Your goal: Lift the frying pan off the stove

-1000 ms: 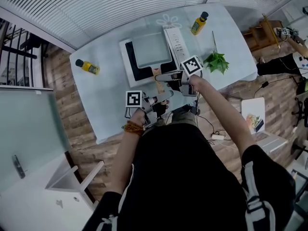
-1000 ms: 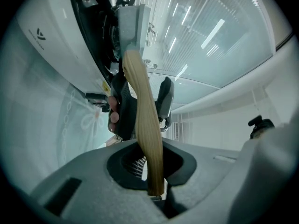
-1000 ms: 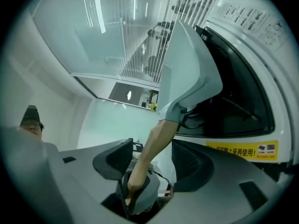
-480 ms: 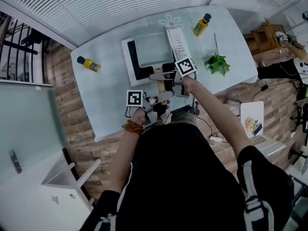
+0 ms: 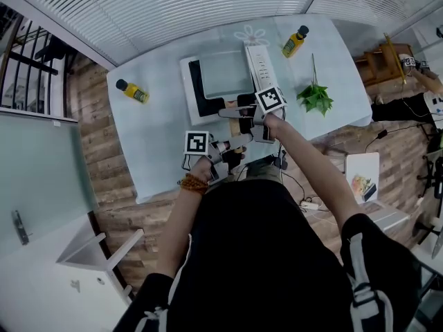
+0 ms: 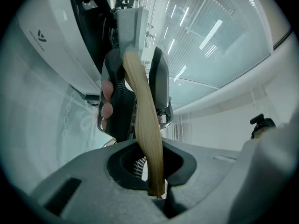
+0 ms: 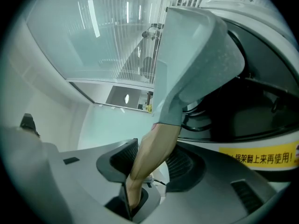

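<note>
Head view: the square grey frying pan point(image 5: 225, 75) sits on the stove point(image 5: 197, 97) in the middle of the table point(image 5: 156, 151), bare room leftward, left tool point(image 5: 239, 142) and right tool point(image 5: 228, 113) at its near edge; left gripper view: jaws narrow, clamping the wooden handle point(image 6: 145, 134); right gripper view: jaws wider, just closing onto it, beside a yellow label point(image 7: 259, 158).

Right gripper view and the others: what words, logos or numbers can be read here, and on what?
"锅架翻上来再使用!", as best it reads: black print on the yellow label on the white stove, right gripper view.
V-shaped logo on the stove casing, left gripper view: a mark only, no readable words.
Head view: control strip and the two yellow bottles: print too small to read.
</note>
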`<state>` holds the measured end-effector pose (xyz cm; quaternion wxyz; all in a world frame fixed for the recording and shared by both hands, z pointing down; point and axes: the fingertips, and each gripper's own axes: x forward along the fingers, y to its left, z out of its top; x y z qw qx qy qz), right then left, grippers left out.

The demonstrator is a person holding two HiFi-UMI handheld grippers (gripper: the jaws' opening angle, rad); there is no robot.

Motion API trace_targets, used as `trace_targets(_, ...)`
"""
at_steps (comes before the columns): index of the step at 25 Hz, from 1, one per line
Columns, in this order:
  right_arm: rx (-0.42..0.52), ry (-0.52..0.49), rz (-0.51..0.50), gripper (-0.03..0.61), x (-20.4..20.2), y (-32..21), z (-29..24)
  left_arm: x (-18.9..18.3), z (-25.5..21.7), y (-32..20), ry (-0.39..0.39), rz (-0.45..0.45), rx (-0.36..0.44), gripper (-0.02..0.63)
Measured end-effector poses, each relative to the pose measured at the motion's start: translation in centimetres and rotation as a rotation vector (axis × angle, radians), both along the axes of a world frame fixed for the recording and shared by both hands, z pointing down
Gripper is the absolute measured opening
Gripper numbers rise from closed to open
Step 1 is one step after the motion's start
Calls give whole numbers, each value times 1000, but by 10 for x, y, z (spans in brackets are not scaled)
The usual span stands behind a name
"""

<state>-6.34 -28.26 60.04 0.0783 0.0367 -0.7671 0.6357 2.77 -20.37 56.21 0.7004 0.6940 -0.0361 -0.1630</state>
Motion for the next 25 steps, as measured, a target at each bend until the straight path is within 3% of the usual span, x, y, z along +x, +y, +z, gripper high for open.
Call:
trace_targets(19,6,42,-1,161,7,9,-4,7,-2,9,-15,29,34,41)
trace_targets(25,38,53,-27,156,3,15,-8,7,2,15,-59,51,52,38)
